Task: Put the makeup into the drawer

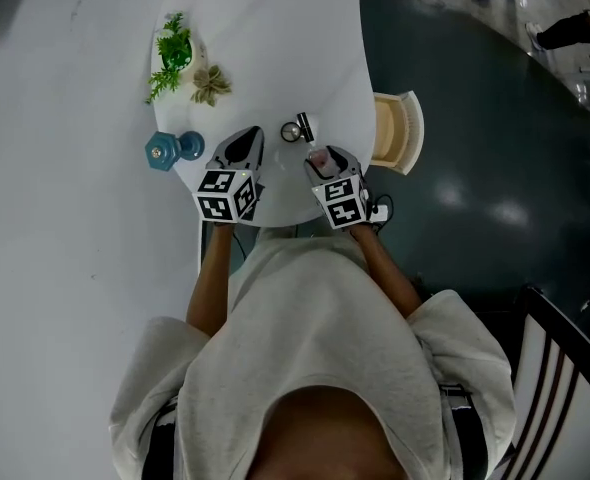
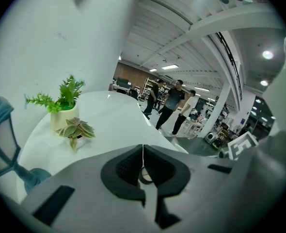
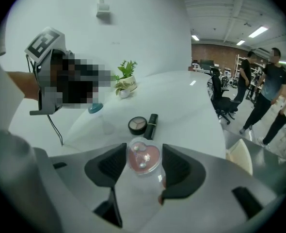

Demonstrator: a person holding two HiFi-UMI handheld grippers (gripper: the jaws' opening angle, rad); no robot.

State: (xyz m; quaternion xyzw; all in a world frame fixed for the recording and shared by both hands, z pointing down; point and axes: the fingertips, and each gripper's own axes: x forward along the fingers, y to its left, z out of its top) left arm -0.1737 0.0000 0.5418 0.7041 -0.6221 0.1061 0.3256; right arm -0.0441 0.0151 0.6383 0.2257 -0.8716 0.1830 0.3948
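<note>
Right gripper (image 3: 144, 152) is clamped on the heart-shaped makeup case (image 3: 144, 159), pads pressing its two sides. The case lies flat btw the jaws w/ the clear lid up, prob. so nothing shifts inside during the carry. It's near the table's (image 1: 75, 218) front edge; can't tell whether it's clear of the surface. The open drawer (image 1: 395, 131) sticks out at the table's right edge, close by, so the trip should be short. A compact (image 3: 137, 125) and black tube (image 3: 152, 125) lie side by side just beyond the case, not yet stowed. Left gripper (image 2: 143, 154) is closed w/ nothing in it, over the front edge beside the right one, likely parked out of the way.
</note>
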